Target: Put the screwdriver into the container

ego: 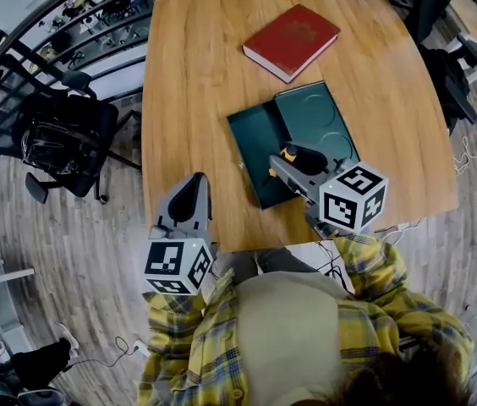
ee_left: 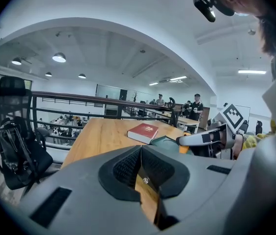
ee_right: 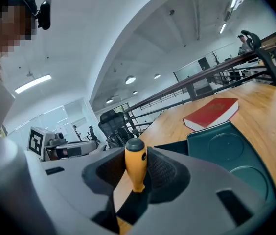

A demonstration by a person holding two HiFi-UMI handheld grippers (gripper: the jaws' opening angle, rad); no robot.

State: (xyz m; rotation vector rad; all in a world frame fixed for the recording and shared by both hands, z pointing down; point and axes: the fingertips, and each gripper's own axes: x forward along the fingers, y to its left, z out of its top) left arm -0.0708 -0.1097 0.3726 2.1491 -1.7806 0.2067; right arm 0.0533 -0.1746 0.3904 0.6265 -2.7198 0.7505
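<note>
The screwdriver (ee_right: 135, 163) has an orange handle with a black cap and stands upright between the jaws of my right gripper (ee_right: 137, 173), which is shut on it. In the head view the right gripper (ego: 293, 161) hovers over the near part of the dark green container (ego: 255, 142), and a bit of the orange handle (ego: 289, 153) shows at its tip. The container lies open in two halves, and the right half (ee_right: 231, 151) has round recesses. My left gripper (ego: 189, 194) sits at the table's near left edge, its pads (ee_left: 128, 168) together with nothing between them.
A red book (ego: 291, 41) lies on the wooden table (ego: 196, 83) beyond the container. A black office chair (ego: 52, 138) stands left of the table, in front of a railing. Cables lie on the floor at the right.
</note>
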